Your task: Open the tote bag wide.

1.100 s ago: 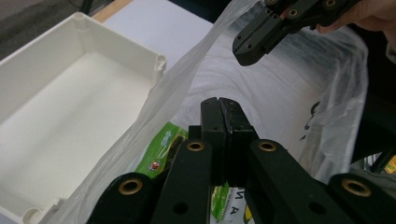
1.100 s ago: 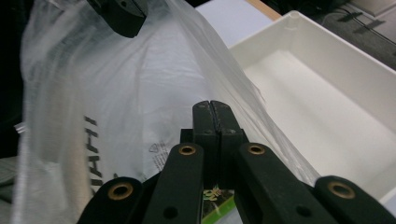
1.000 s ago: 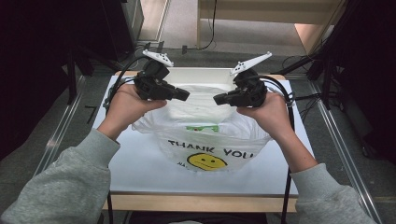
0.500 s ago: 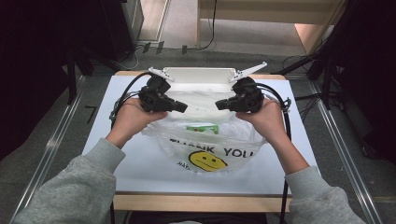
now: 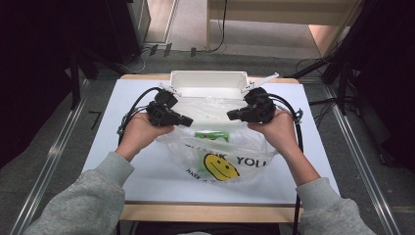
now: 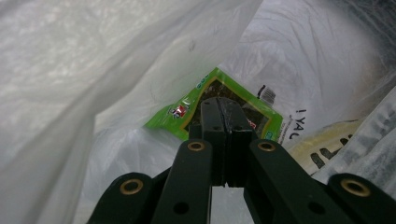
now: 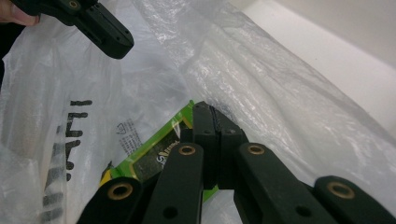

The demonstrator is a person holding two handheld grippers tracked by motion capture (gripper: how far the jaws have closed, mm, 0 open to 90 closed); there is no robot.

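Grippers flank a clear plastic bag (image 5: 220, 147) lying mid-tabletop, toward the far edge. The left gripper (image 5: 188, 121) and right gripper (image 5: 230, 115) both have jaws pressed fully together; whether film is pinched, I cannot tell. A green packet (image 5: 211, 134) lies inside the bag.

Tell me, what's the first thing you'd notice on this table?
The yellow smiley face jumps out first, printed beside "THANK YOU" on the clear plastic bag in the middle of the white table. A bright green snack packet lies inside the bag. The left gripper and right gripper sit at the bag's top, jaws shut, with a white box behind.
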